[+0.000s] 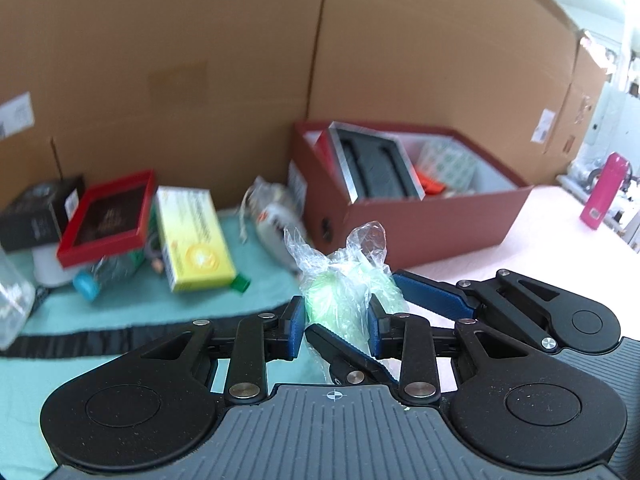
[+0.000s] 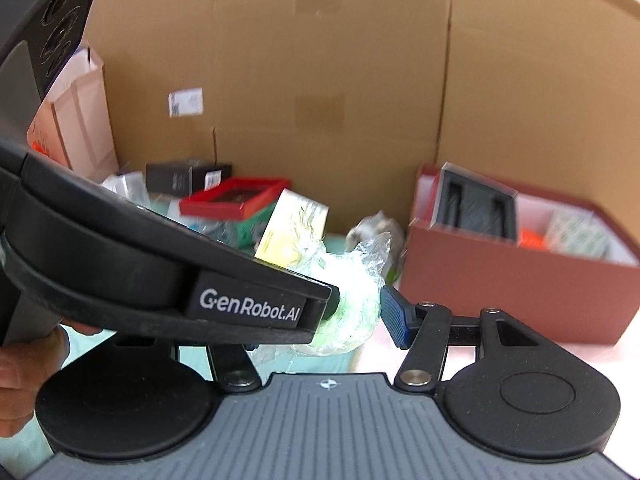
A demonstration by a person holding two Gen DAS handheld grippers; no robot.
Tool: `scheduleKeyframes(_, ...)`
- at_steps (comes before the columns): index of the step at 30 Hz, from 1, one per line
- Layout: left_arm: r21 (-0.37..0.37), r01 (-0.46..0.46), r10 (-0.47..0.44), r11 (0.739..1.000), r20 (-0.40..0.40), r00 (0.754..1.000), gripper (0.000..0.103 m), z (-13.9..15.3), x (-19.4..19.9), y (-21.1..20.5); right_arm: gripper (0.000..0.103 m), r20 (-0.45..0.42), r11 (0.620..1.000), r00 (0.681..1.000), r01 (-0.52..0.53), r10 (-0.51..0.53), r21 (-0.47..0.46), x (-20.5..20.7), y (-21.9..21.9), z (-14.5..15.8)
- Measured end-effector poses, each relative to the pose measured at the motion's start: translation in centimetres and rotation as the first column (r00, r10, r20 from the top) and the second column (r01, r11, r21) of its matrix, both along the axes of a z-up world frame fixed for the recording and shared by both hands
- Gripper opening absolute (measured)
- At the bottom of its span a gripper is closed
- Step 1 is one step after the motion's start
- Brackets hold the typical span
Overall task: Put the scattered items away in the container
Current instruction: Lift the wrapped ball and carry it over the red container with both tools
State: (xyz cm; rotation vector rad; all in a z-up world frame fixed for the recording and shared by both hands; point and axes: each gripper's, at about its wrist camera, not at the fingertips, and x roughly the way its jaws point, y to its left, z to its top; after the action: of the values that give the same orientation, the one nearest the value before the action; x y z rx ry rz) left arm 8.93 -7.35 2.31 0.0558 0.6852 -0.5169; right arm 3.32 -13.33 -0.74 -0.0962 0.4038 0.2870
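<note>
Transfer step: left claw point(image 1: 334, 322) clamps the plastic-wrapped green bundle point(image 1: 340, 296); right claw point(image 2: 356, 316) brackets it too (contact unclear) — next, carry to the red box point(image 1: 420, 216) ahead-right.

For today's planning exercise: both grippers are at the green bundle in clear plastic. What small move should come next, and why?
Probably carry the bundle right, over the red box. The left gripper seems closed on it, and the box lies open with room inside.
</note>
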Motion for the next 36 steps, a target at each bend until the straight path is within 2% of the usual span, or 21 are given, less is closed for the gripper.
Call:
scheduleKeyframes(10, -0.012, 0.067, -0.066, 0.998, 0.069, 0.995, 0.031, 3.8, 1.4, -4.9, 0.064, 0.096, 0.996, 0.991, 0.089, -0.09, 0.015, 1.0, -4.1, 3.3)
scheduleKeyframes(20, -0.013, 0.125, -0.123, 0.992, 0.117, 0.985, 0.031, 5.3, 4.3, -10.9, 0.064, 0.15, 0.984, 0.972, 0.173, -0.178, 0.048, 4.0, -9.3, 4.6)
scheduleKeyframes(27, -0.018, 0.151, -0.147, 0.988, 0.122, 0.982, 0.031, 4.6, 7.1, -14.3, 0.064, 0.154, 0.977, 0.965, 0.205, -0.212, 0.059, 7.3, -12.1, 4.1)
scheduleKeyframes(36, -0.007, 0.17, -0.168, 0.985, 0.098, 0.981, 0.031, 2.1, 10.3, -17.1, 0.064, 0.116, 0.972, 0.966, 0.227, -0.233, 0.063, 11.2, -14.4, 2.1)
